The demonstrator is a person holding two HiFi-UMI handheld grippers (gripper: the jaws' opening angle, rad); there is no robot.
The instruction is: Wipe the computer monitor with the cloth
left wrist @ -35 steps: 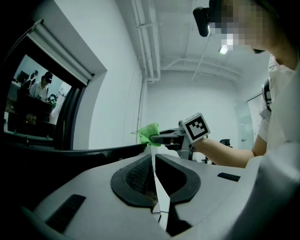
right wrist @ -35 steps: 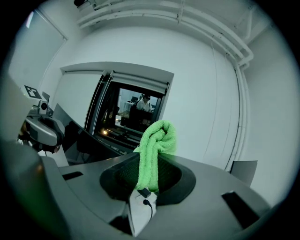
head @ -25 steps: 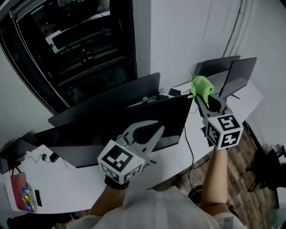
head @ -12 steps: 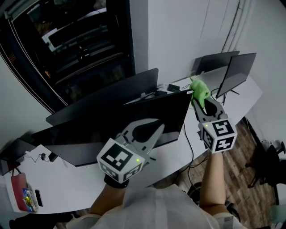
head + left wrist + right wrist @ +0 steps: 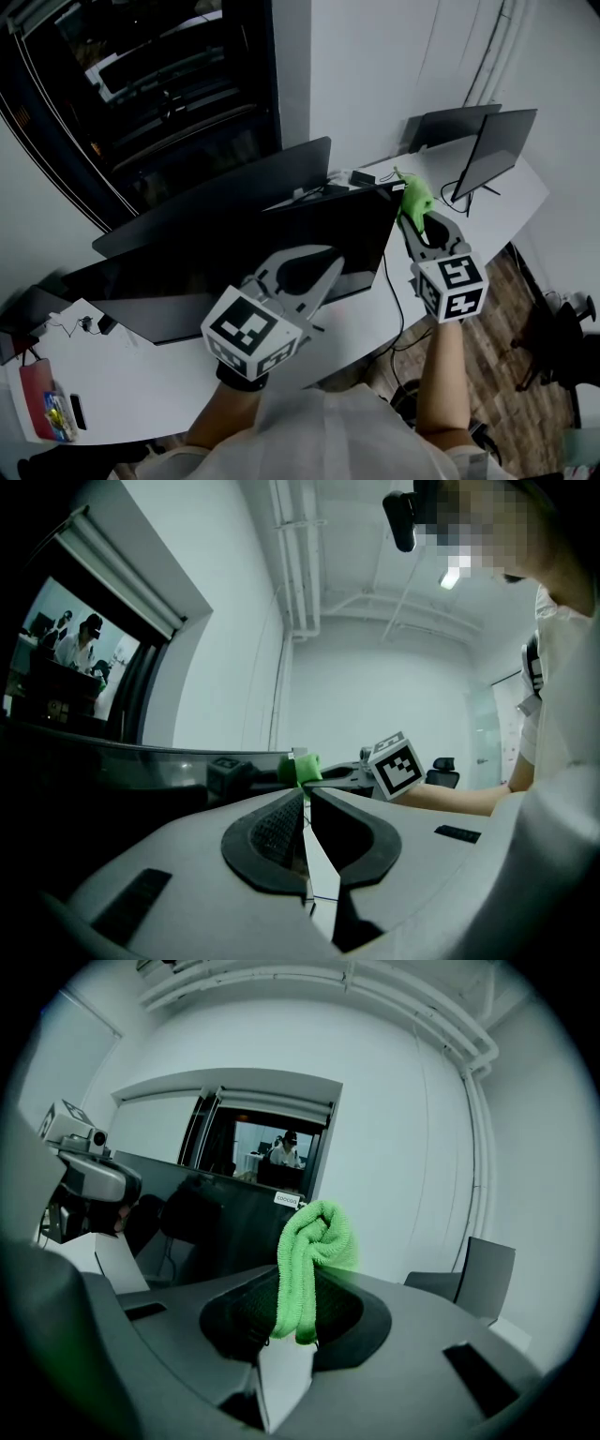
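Both grippers I watched were made of grey plastic. The left gripper (image 5: 334,266) and the right gripper (image 5: 411,214) each had two curved jaws, which made a drop-shaped opening between them. On the inner side the jaws carried black ribbed pads (image 5: 274,829). Each gripper had at its back a white cube with black square markers: the left cube (image 5: 251,335) and the right cube (image 5: 452,287). The person wore a white short-sleeved shirt (image 5: 328,433). A small black camera (image 5: 401,519) sat on the head.

I found the cloth (image 5: 314,1251) a nubby terry weave, the monitor (image 5: 309,244) screen glossy and reflective, my left gripper (image 5: 306,796) matt grey plastic with ribbed pads (image 5: 272,829).
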